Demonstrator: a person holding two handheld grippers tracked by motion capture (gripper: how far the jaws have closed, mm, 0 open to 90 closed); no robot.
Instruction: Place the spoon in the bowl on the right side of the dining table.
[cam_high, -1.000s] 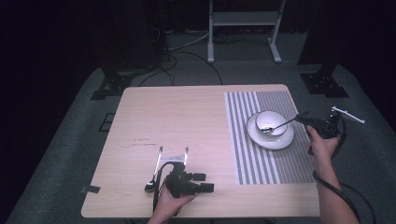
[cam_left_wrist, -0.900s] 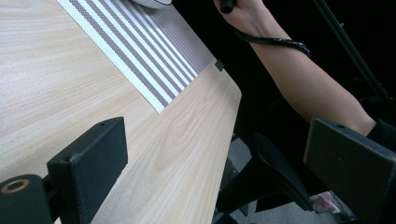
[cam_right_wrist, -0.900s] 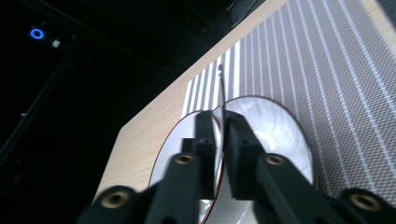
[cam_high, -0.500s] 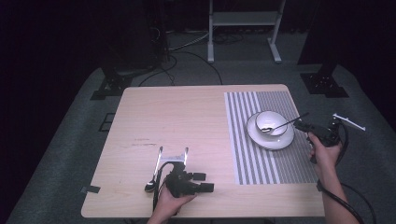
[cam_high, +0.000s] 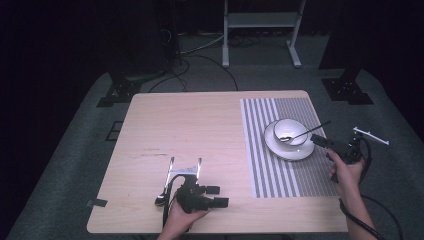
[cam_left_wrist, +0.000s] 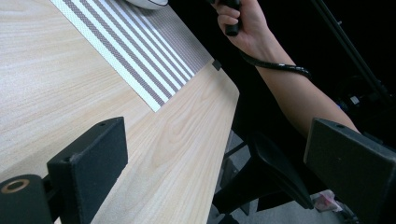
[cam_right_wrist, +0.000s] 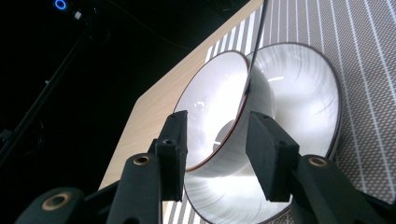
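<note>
High view
- Table (cam_high: 200, 130): light wood top, a striped placemat (cam_high: 280, 160) covering its right part.
- Saucer (cam_high: 280, 150): white, on the placemat towards the table's right edge.
- Bowl (cam_high: 292, 129): white, seated on the saucer.
- Spoon (cam_high: 300, 135): its head lies in the bowl, its handle slants over the rim to the right, free of any grip.
- Right gripper (cam_high: 320, 141): held in the person's right hand (cam_high: 345, 170) off the table's right edge, tips just beside the saucer rim; its jaws have just been opening, with nothing clamped between them.
- Left gripper (cam_high: 185, 167): held in the left hand (cam_high: 182, 217) near the front edge, its two fingers well apart and pointing away from the person, resting on bare wood.
- Second spoon (cam_high: 161, 199): lies on the table just left of the left gripper.

Left gripper view
- Left gripper (cam_left_wrist: 224, 172): both black pads wide apart, nothing between them.
- Table (cam_left_wrist: 56, 84): wood grain and front corner beneath the pads, the placemat (cam_left_wrist: 154, 60) farther off.
- Right hand (cam_left_wrist: 247, 23): closed round its gripper handle at the top, a cable at the wrist.

Right gripper view
- Right gripper (cam_right_wrist: 215, 149): pads parted, neither one pressing on anything.
- Bowl (cam_right_wrist: 261, 93): just beyond the pads, in line with the gap.
- Saucer (cam_right_wrist: 205, 93): under the bowl, with a thin dark rim line.
- Spoon (cam_right_wrist: 254, 51): thin handle rising past the bowl rim.
- Placemat (cam_right_wrist: 364, 70): striped, behind the crockery.
</note>
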